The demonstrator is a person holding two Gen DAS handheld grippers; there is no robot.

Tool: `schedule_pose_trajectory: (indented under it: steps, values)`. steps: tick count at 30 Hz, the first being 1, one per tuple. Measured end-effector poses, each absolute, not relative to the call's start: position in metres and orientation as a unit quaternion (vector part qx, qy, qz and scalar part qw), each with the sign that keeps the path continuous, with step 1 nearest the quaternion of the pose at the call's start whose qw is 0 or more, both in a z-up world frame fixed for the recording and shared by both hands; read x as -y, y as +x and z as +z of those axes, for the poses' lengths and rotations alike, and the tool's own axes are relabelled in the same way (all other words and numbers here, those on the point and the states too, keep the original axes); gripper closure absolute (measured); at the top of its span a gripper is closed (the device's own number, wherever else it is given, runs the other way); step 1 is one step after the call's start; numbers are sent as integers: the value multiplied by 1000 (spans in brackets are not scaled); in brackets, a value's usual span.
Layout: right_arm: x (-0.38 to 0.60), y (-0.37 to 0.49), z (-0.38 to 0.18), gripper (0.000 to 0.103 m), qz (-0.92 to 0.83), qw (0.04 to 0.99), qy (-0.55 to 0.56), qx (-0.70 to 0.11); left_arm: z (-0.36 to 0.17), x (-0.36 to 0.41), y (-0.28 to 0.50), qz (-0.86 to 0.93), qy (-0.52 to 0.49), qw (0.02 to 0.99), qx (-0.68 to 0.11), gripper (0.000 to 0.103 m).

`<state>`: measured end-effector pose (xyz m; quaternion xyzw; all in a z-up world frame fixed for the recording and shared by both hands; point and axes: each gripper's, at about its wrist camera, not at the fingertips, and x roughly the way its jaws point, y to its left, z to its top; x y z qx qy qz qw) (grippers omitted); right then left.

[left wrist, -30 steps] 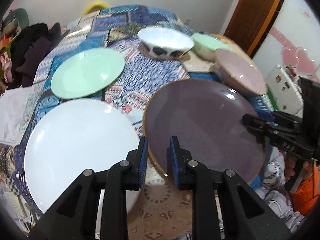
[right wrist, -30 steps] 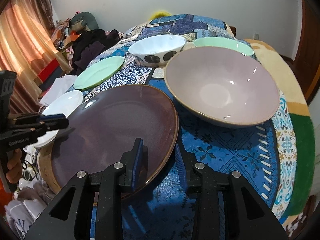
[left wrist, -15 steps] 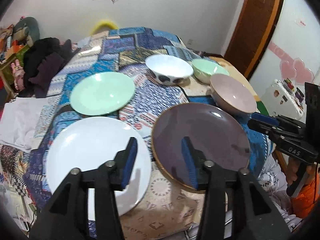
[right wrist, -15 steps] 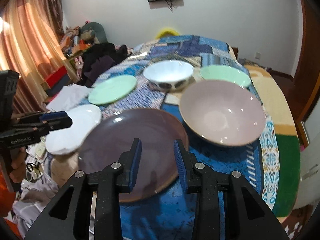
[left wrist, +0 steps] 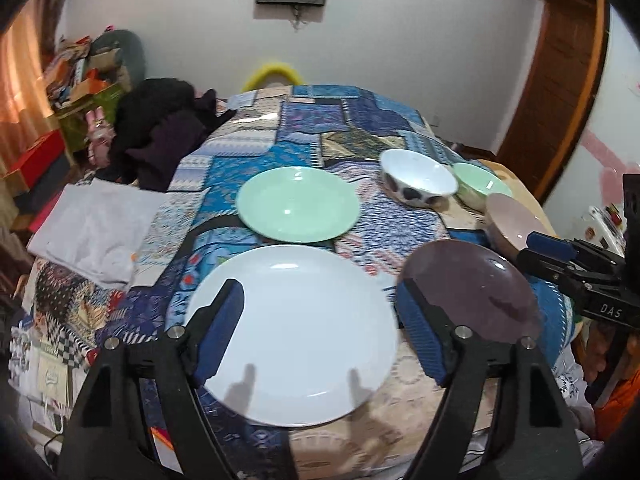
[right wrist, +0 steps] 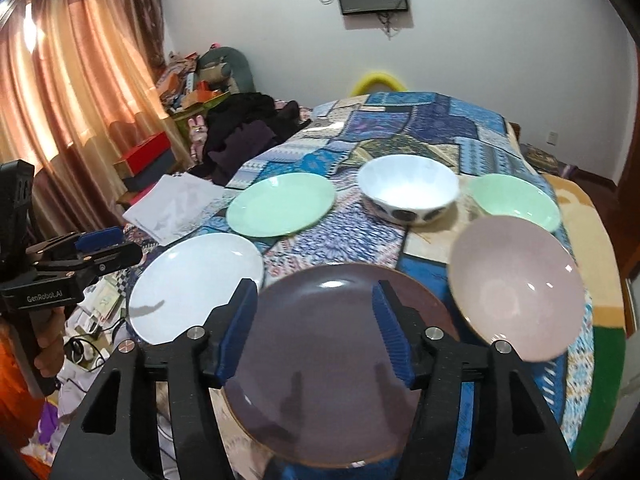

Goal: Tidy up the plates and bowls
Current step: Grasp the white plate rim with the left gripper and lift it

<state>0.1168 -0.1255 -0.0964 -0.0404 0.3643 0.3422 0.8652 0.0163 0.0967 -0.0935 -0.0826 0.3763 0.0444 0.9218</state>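
Lying on quilt point(right wrist: 420, 120): three plates point(right wrist: 280, 204), three bowls point(right wrist: 408, 188); both grippers' point(left wrist: 320, 328) jaws just released, empty

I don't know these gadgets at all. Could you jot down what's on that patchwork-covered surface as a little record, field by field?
Surface: patchwork cloth
Plates: white plate, green plate, dark purple plate, each lying flat and apart
Bowls: white patterned bowl, green bowl, pink bowl
Left gripper: open, just been opening, nothing between its jaws, above the white plate
Right gripper: open, just been opening, nothing between its jaws, above the dark purple plate
Stacked so far: nothing
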Motion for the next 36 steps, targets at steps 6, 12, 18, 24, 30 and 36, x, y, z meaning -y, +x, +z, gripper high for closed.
schedule_pose_trajectory:
  steps: [6, 12, 18, 24, 30, 36]
  values:
    - [97, 126, -103, 44, 359, 852, -65, -377, -108, -127, 8, 74, -97, 914, -387, 25]
    - [66, 138, -121, 44, 369, 834, -95, -399, -134, -159, 2, 97, -124, 897, -413, 25]
    - [41, 144, -132, 44, 382, 816, -126, -415, -159, -179, -4, 103, -148, 880, -440, 25]
    - [22, 150, -146, 44, 392, 798, -150, -433, -175, -188, -7, 94, -171, 868, -457, 37]
    - [13, 155, -158, 55, 394, 783, -157, -455, -183, -184, -4, 67, -176, 863, -469, 59]
    - [6, 161, -166, 66, 394, 771, -152, -476, -189, -180, -2, 51, -183, 859, -475, 68]
